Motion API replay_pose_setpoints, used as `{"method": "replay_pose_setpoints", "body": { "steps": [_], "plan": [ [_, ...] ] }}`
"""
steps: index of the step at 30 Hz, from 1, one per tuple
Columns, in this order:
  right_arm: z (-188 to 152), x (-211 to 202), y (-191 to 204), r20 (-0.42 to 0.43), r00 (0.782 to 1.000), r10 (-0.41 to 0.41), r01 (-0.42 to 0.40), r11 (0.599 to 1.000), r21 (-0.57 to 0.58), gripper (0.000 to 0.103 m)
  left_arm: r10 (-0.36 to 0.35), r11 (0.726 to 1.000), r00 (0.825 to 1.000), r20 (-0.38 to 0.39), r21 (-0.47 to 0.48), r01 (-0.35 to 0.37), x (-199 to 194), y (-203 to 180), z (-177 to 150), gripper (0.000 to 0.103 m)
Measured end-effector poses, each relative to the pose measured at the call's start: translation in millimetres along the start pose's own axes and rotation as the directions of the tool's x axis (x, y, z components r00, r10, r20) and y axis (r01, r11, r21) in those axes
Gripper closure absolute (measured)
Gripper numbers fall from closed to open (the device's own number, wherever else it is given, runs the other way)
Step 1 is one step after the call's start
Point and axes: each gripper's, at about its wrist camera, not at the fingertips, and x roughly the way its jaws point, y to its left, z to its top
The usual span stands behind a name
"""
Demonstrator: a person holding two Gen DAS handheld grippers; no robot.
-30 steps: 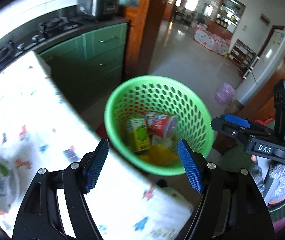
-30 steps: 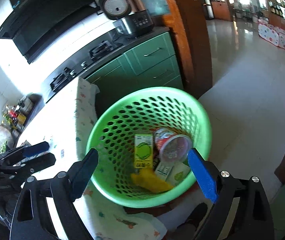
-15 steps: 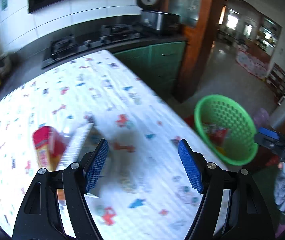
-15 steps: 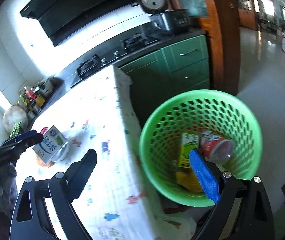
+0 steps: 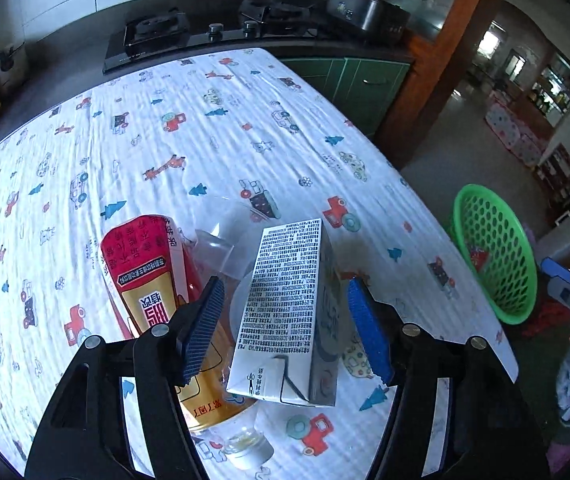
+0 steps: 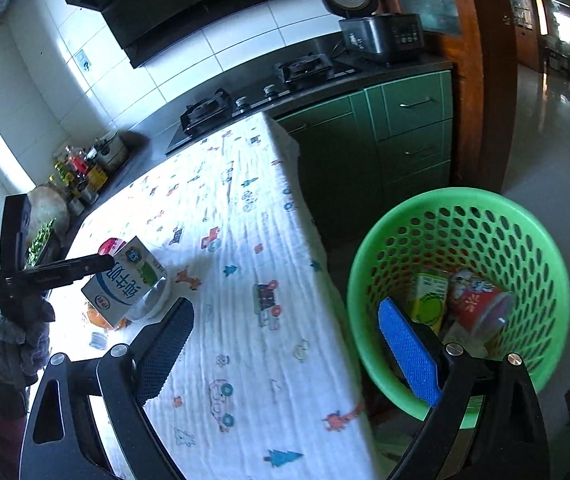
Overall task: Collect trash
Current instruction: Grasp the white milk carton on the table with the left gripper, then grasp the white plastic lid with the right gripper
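Left wrist view | left gripper [image 5: 285, 320] has been swung from the basket [image 5: 525, 280] to the table [image 5: 205, 140]; jaws just narrowed, milk carton [image 5: 285, 312] between them, not yet clamped | right gripper [image 6: 285, 348] open, empty | next pickup is set up

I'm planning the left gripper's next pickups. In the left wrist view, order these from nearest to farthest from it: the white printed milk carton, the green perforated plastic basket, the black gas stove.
1. White printed milk carton: between the left gripper's pads, which have just been closing without pressing it.
2. Green perforated plastic basket: on the floor, off the table's right edge.
3. Black gas stove: on the far counter.
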Motion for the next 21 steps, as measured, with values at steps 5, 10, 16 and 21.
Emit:
{"method": "replay_pose_setpoints", "body": {
  "steps": [5, 10, 16, 21],
  "plan": [
    [3.1, 12.3, 9.2, -0.016, 1.0, 0.003, -0.003, 1.0, -0.011, 0.012, -0.02, 1.0, 1.0, -0.023, -0.003, 0.02, 10.9, 3.4, 2.3, 0.042],
    [5.4, 21.7, 13.7, -0.029, 1.0, 0.006, -0.007, 1.0, -0.014, 0.012, -0.024, 0.999, 0.999, -0.037, 0.02, 0.025, 16.6, 1.1, 1.1, 0.042],
    [4.6, 28.7, 16.8, -0.04, 0.999, 0.005, -0.006, 1.0, -0.019, 0.012, 0.005, 0.998, 1.0, -0.016, 0.067, -0.004, 13.6, -8.5, -1.3, 0.058],
    [3.6, 31.6, 19.0, -0.045, 0.999, 0.01, -0.011, 1.0, -0.022, 0.012, 0.031, 0.993, 0.999, 0.023, 0.116, -0.034, 3.3, -18.5, -5.0, 0.059]
  ]
}}
